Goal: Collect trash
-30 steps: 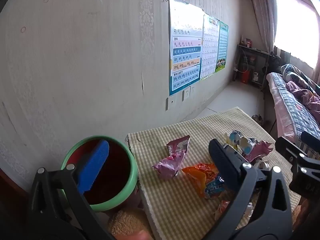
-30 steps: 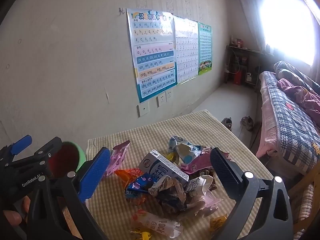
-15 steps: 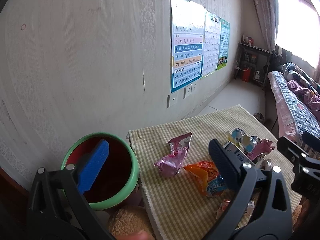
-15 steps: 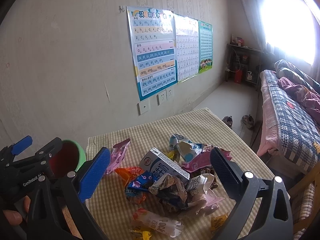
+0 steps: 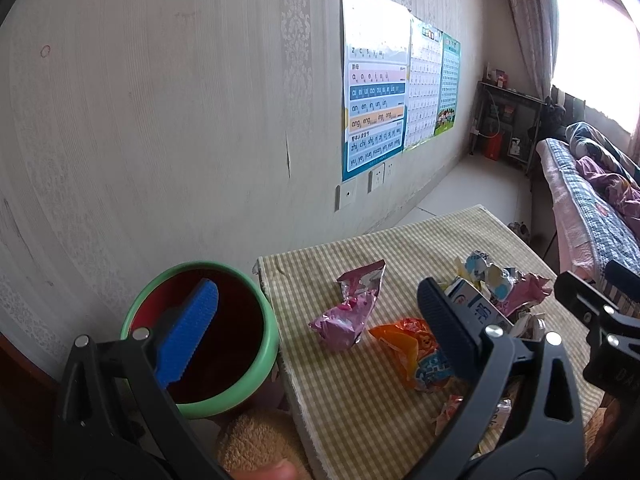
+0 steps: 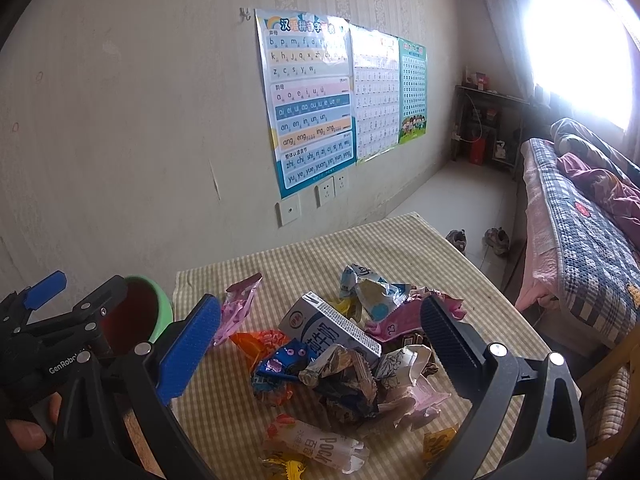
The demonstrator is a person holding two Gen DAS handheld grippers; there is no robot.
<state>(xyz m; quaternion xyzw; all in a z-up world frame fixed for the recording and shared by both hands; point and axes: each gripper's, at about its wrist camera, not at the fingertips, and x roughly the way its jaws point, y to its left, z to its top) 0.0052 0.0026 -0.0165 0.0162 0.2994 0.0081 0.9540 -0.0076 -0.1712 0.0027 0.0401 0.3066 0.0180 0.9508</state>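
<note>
Trash [image 6: 344, 364] is piled at the near middle of the checked table [image 6: 400, 248], framed by the right gripper [image 6: 320, 340], whose jaws are spread wide and empty. The left gripper [image 5: 316, 320] is likewise held open, between a green bin [image 5: 264, 344] off the table's left edge and a pink wrapper [image 5: 352, 308]. Posters [image 6: 308, 96] are seen on the far wall.

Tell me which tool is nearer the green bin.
Left. The left tool hangs open right beside the bin, one finger over its mouth. The right tool hangs open over the trash pile, farther away.
</note>
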